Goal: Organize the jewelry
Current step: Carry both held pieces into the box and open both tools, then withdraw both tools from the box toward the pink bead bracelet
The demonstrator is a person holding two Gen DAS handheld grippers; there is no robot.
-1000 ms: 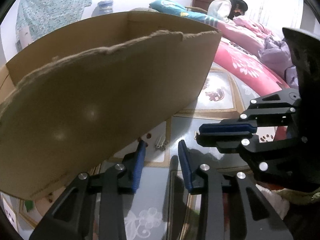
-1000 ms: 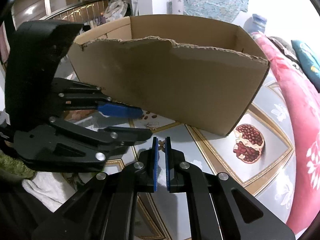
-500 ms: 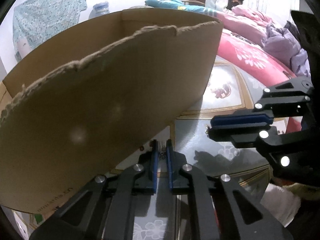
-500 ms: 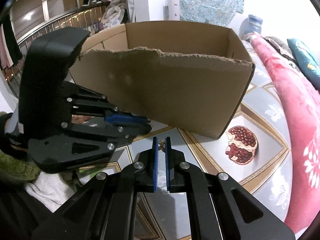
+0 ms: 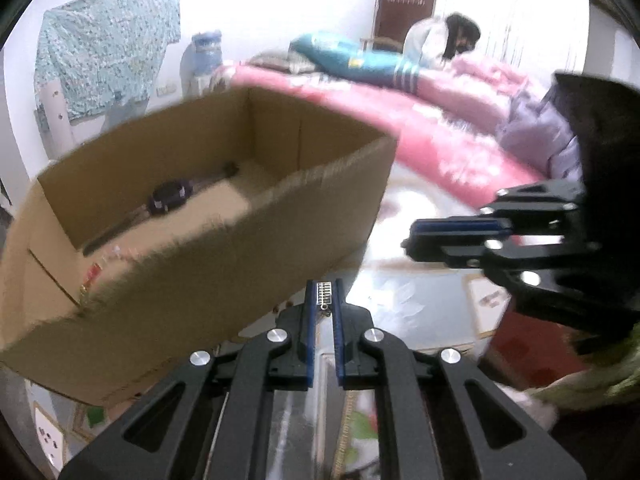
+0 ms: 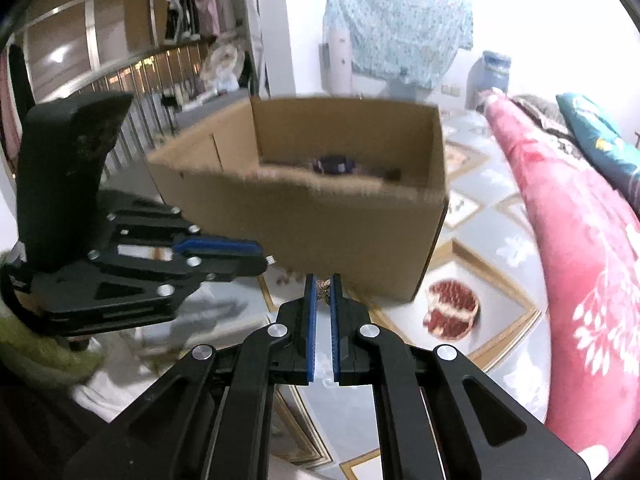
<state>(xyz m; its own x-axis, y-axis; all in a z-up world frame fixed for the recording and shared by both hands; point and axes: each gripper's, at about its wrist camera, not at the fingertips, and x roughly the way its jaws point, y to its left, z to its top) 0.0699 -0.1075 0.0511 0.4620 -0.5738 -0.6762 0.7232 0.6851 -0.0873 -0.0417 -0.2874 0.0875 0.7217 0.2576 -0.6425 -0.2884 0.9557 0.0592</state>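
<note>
Landmark: open cardboard box [image 5: 208, 240], torn along its near rim, sitting on the patterned glass table [image 6: 500, 248].

Left gripper [image 5: 322, 300] is hovering just in front of the box's near wall, blue pads clenched on a small silver clip-like piece [image 5: 323, 295] with a ladder pattern; the piece is sticking up between the pad tips, clear of the table. From the right wrist view the same gripper is sitting left of the box front, with a bit of metal showing at its tip.

Right gripper [image 6: 323, 300] is also hovering just in front of the box, near its right corner, pads pinching a small bronze butterfly-shaped ornament [image 6: 323, 290] at the tips.

Inside the box: a dark watch-like item [image 5: 168, 198] is lying on the floor, strap stretched toward the near-left corner. Both views are motion-blurred around the box rim; finer contents cannot be told.

Right of the box, a pink floral blanket [image 6: 580, 264] is lying along the table's edge.
</note>
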